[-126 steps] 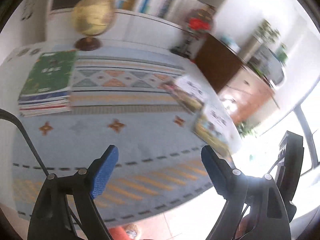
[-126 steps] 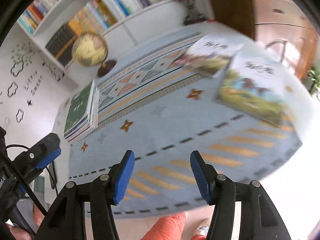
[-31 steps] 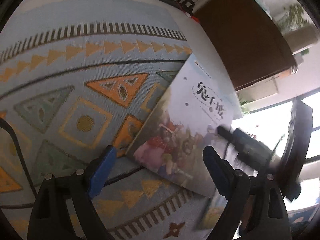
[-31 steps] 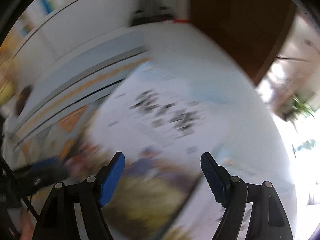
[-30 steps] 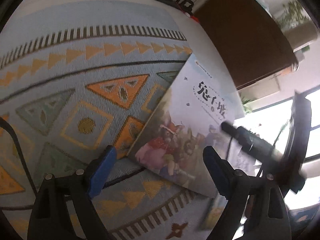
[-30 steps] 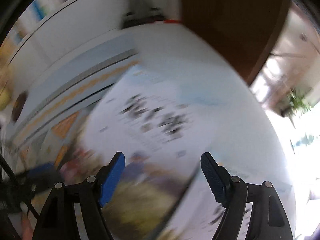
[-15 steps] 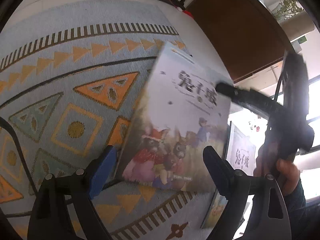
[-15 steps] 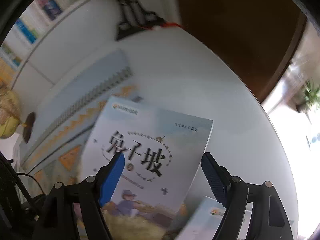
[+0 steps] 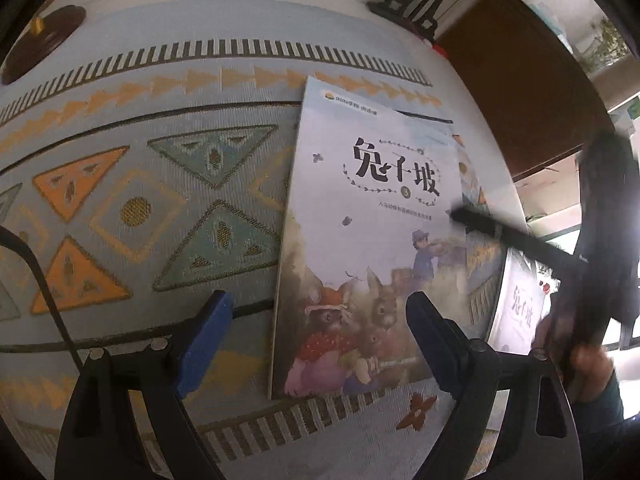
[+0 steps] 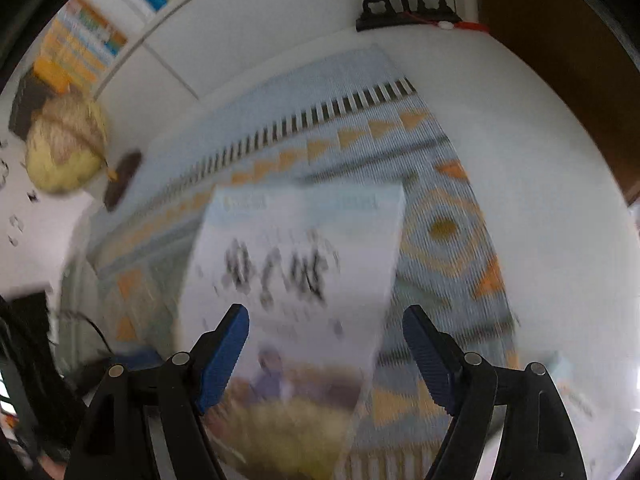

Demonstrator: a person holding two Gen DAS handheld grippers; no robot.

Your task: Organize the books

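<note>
A white counter (image 9: 472,92) carries a pale blue mat (image 9: 132,184) with orange and teal triangles. A globe (image 10: 66,144) stands at its far left, a black stand (image 10: 404,4) at the far edge, shelves of books (image 10: 84,44) behind and a brown cabinet (image 9: 516,92) to the right.

The book (image 9: 360,248) lay skewed across the mat's right edge a second ago; now it lies straighter on the mat. A second book (image 9: 520,300) lies past its right edge.

The left tool (image 9: 316,336) hangs wide open over the book's lower part. The right tool (image 10: 326,352), also wide open, hovers over the same cover, gripping nothing; its view is blurred. No containers show.
</note>
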